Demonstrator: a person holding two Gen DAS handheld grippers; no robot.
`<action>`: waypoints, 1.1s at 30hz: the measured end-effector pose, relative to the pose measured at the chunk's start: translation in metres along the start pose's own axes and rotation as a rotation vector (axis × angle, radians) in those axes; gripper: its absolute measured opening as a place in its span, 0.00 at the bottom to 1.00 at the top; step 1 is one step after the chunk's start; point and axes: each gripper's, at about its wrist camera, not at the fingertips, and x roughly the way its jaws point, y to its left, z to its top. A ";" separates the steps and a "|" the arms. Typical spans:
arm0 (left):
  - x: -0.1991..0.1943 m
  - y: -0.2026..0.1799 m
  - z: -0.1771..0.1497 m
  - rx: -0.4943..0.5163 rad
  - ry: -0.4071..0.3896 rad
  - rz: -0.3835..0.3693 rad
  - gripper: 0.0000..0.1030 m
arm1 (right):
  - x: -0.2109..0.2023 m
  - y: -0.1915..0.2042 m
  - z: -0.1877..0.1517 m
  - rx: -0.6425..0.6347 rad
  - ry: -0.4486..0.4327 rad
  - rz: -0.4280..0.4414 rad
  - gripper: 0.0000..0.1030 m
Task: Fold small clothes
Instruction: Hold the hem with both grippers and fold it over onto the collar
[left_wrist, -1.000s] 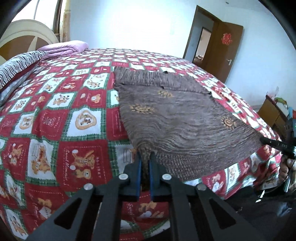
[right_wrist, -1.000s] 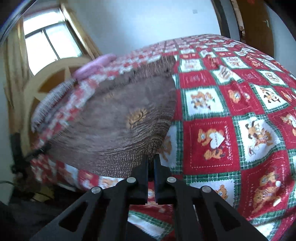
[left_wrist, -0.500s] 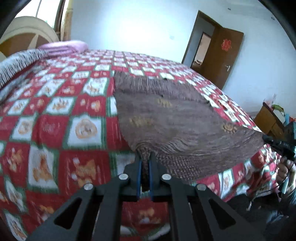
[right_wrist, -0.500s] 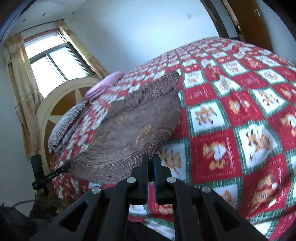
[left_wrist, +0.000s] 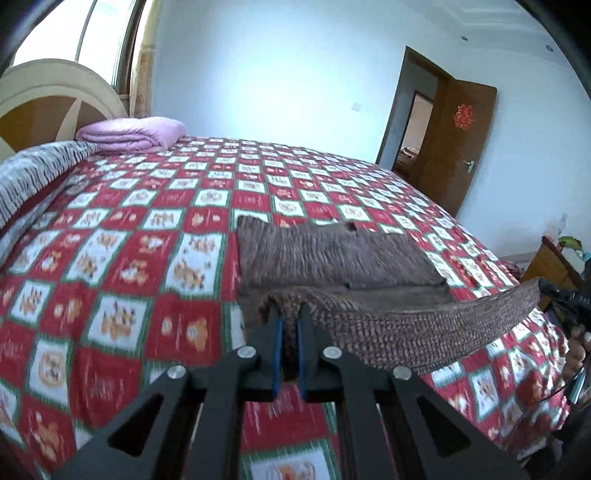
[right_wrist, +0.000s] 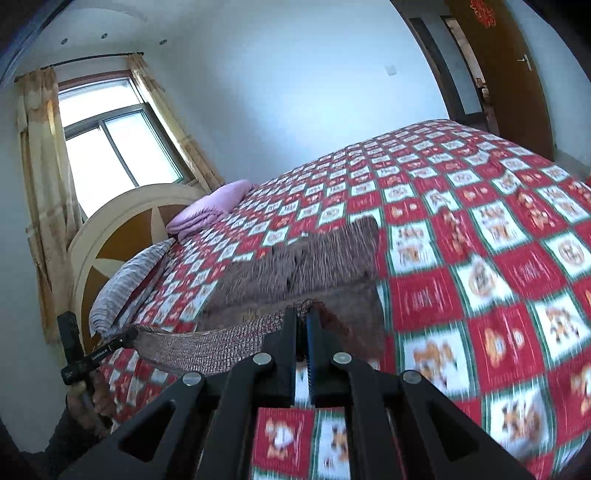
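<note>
While lifted off bedspread (left_wrist: 110, 266), brown garment (left_wrist: 332, 254) between both jaws.

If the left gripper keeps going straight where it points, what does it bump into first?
Probably the far part of the brown cloth it is holding, lying on the bed just ahead of the left gripper; depth is hard to judge.

Left gripper (left_wrist: 290, 314) jaws clamped shut, tilted downward, right gripper (right_wrist: 302, 317) jaws clamped shut, tilted downward
</note>
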 end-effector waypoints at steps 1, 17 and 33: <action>0.003 0.000 0.004 0.006 -0.003 0.007 0.07 | 0.004 0.000 0.005 -0.001 0.000 -0.002 0.04; 0.121 0.006 0.088 0.117 0.007 0.135 0.07 | 0.134 -0.024 0.101 -0.013 0.037 -0.090 0.04; 0.202 0.009 0.047 0.223 0.129 0.336 0.67 | 0.289 -0.076 0.088 -0.140 0.242 -0.329 0.38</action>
